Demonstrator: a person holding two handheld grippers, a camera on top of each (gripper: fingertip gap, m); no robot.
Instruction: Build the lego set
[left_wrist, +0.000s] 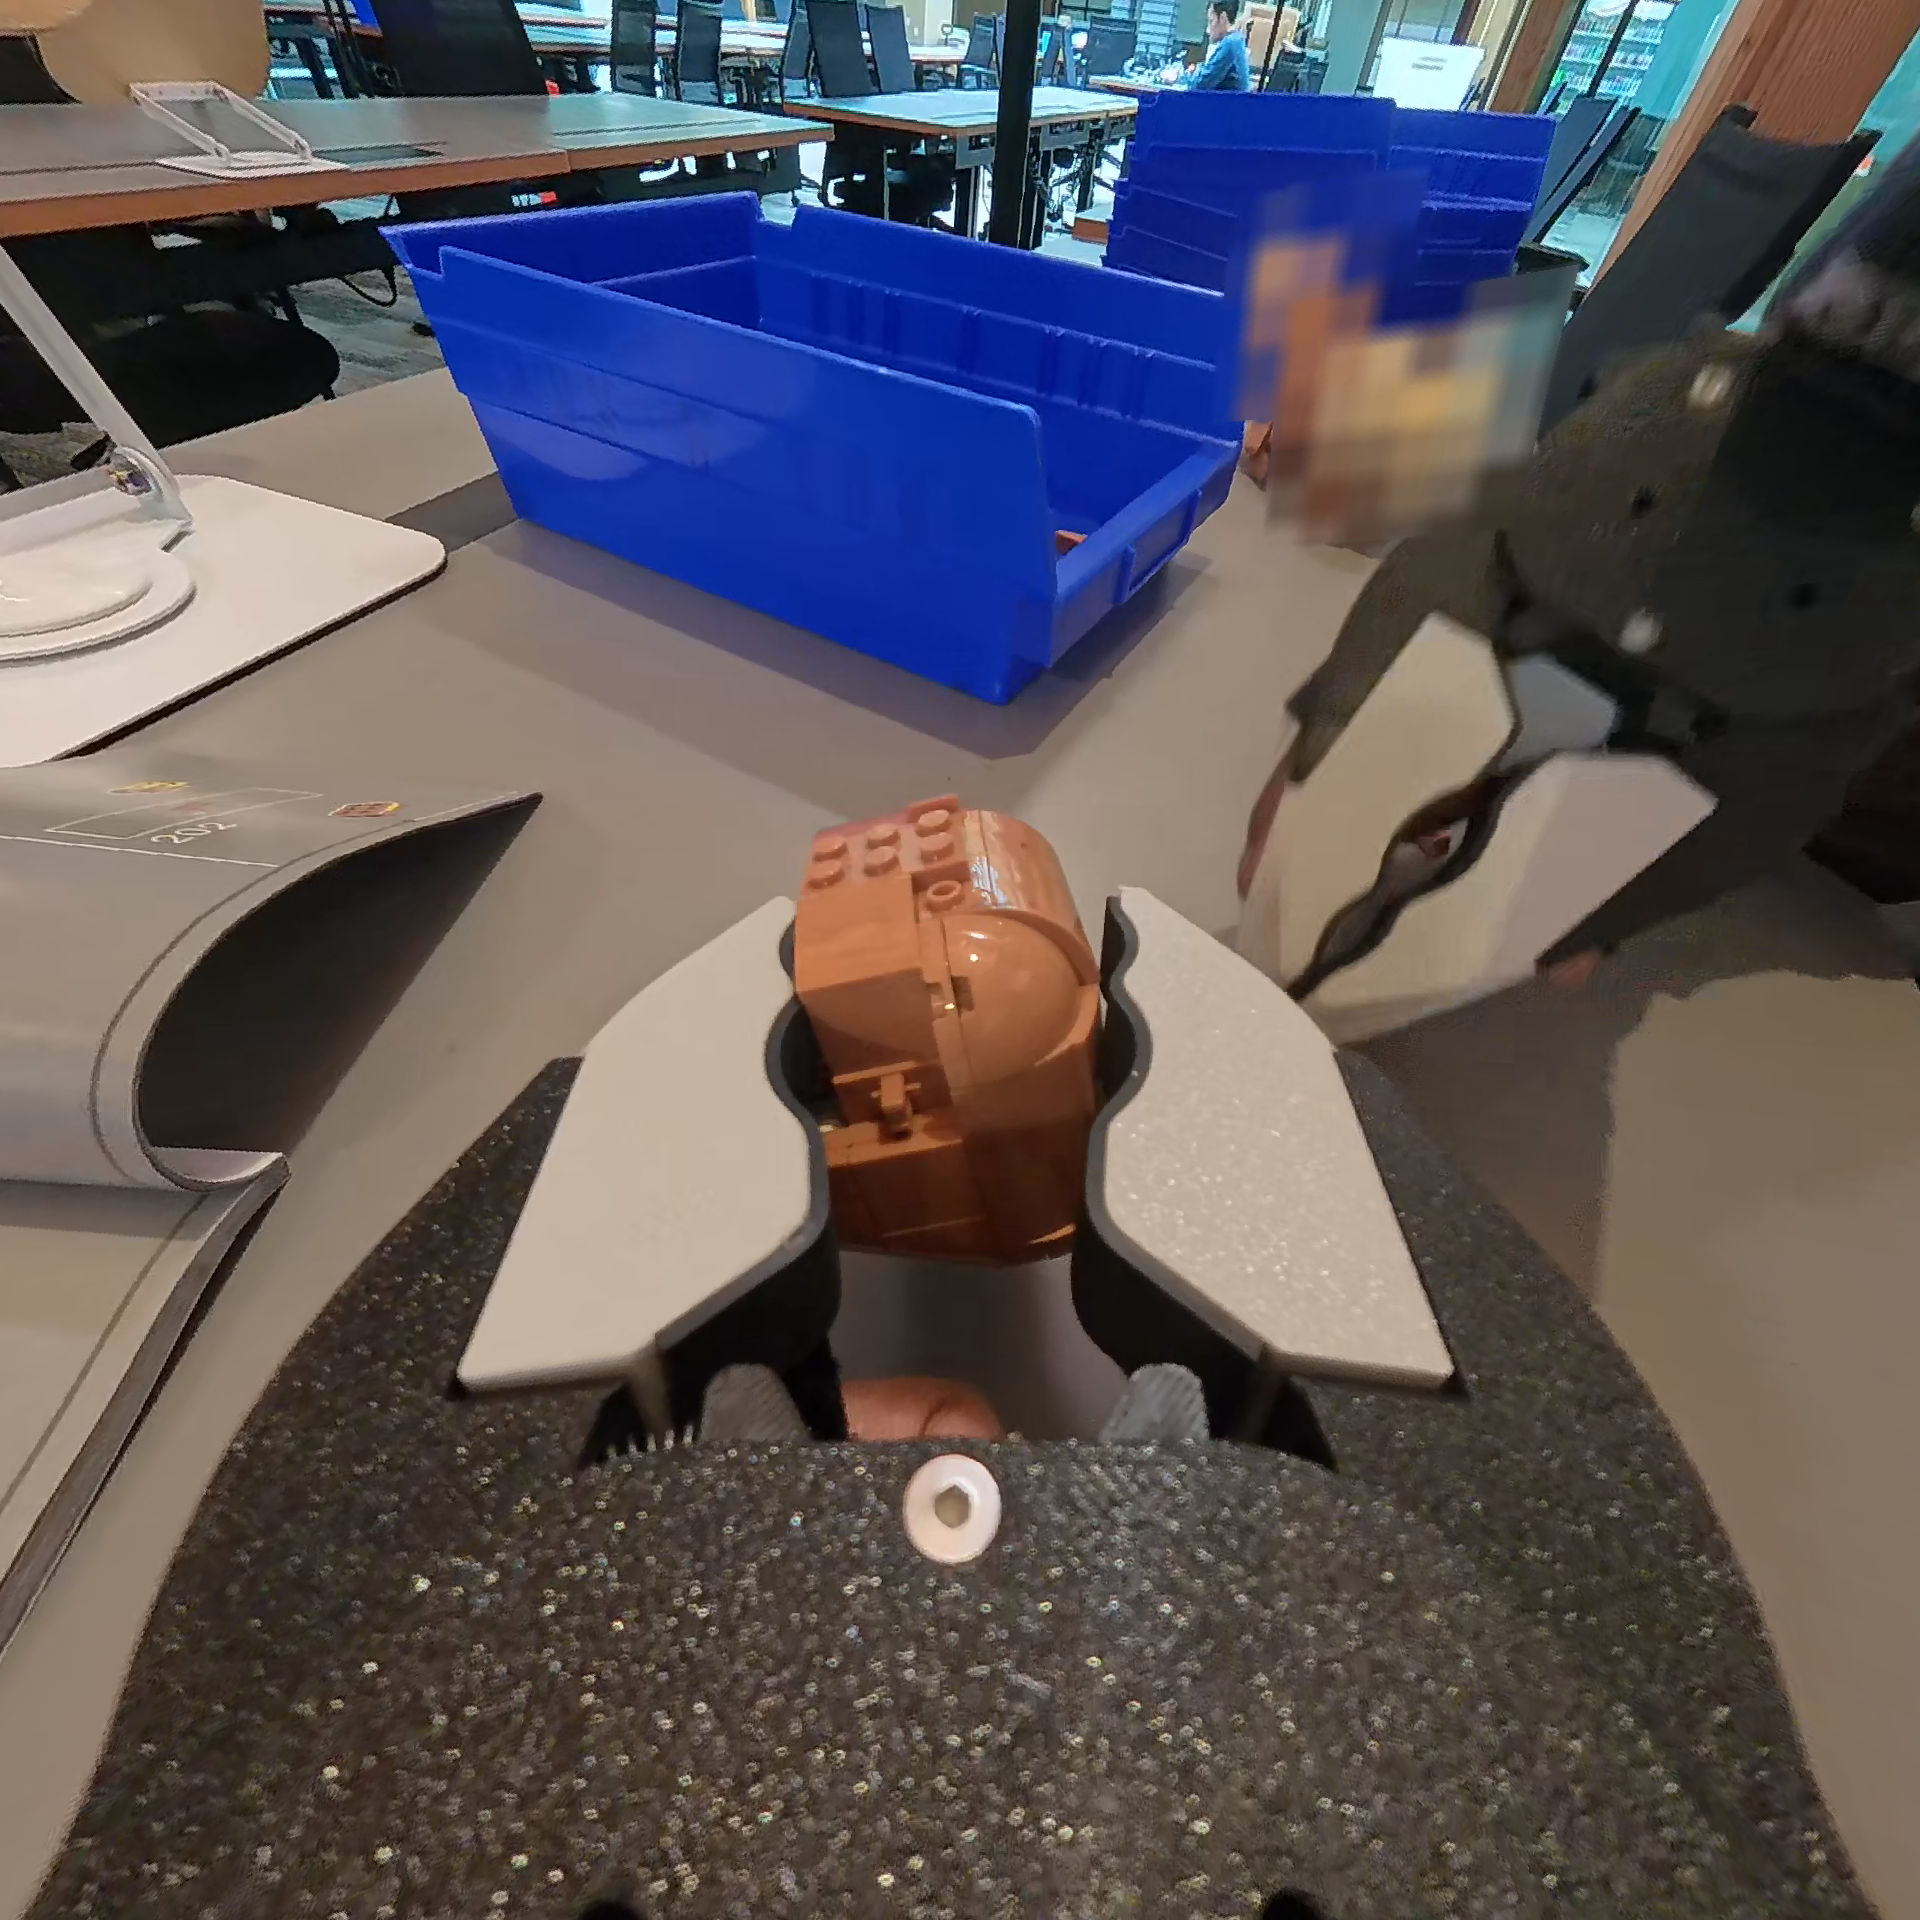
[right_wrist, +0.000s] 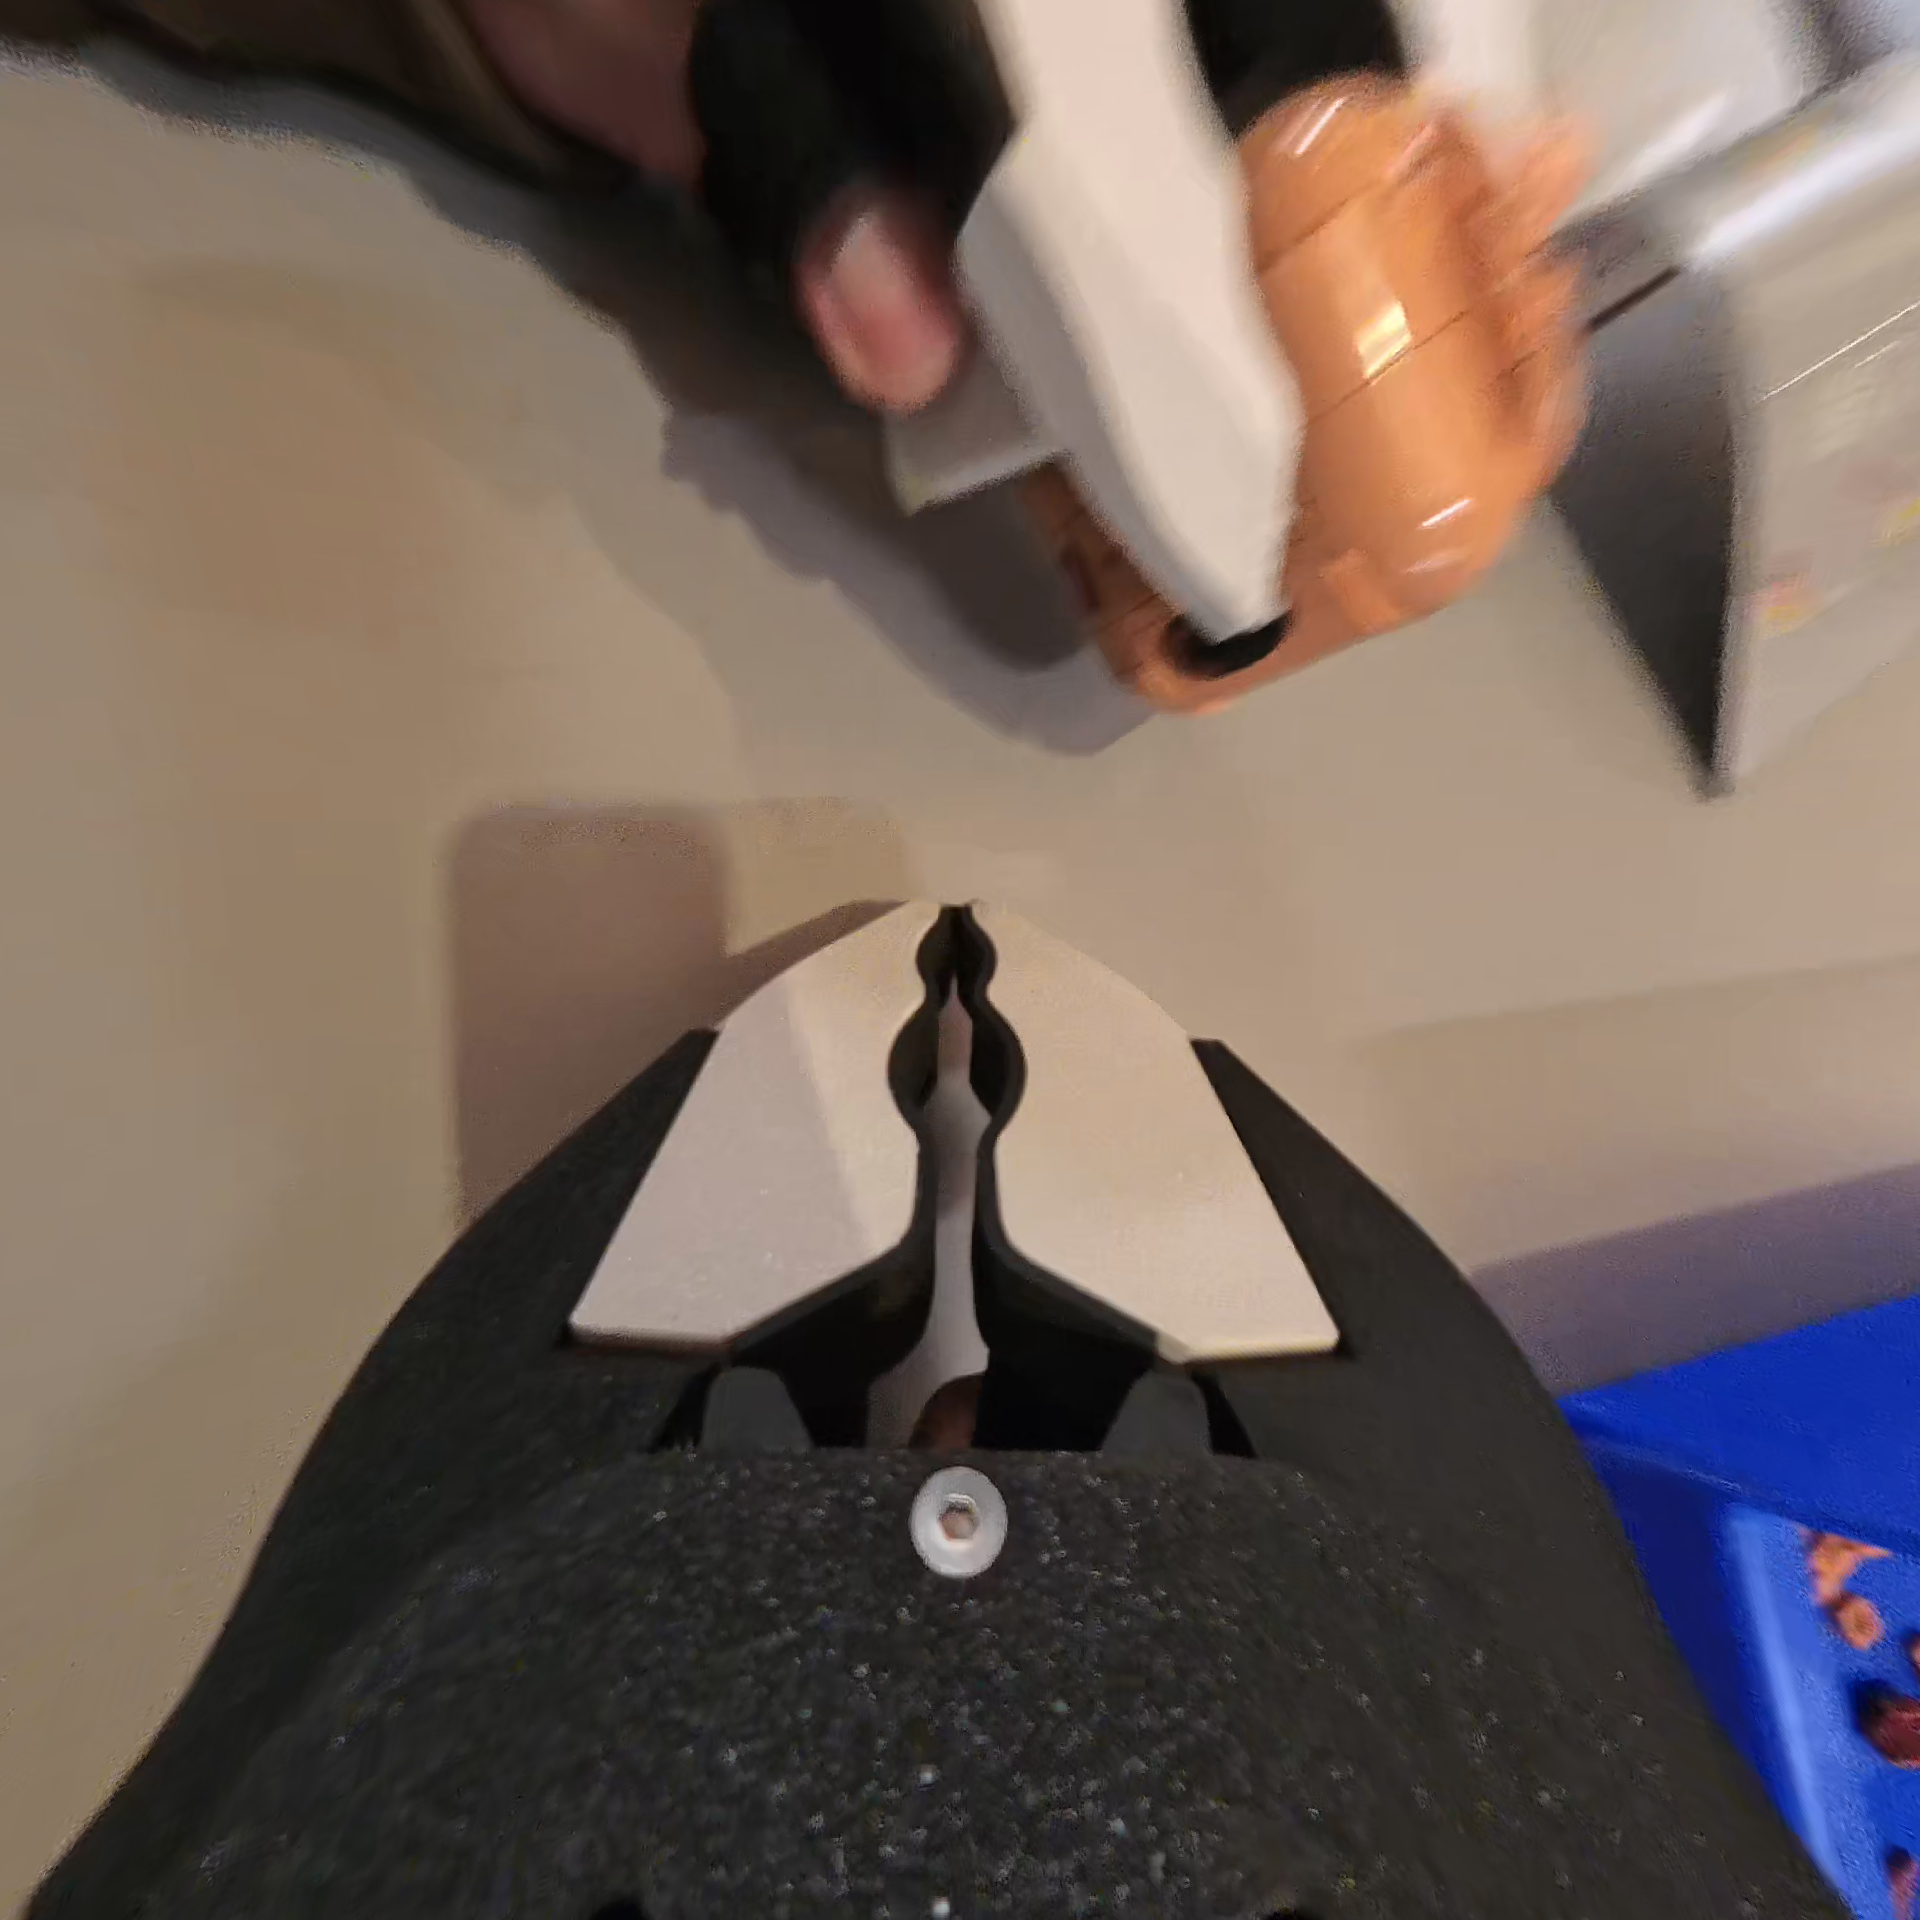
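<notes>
My left gripper is shut on a brown lego assembly with studs on top and rounded, glossy sides, and holds it just above the grey table. The right wrist view shows the same assembly, blurred, between the left gripper's white fingers. My right gripper is shut, with nothing visible between its fingers, and points down at the table close to the assembly. It also shows blurred at the right of the left wrist view.
A blue bin stands behind the assembly; the right wrist view shows brown pieces inside it. An open instruction booklet lies on the left. A white stand base sits far left. More blue bins are stacked behind.
</notes>
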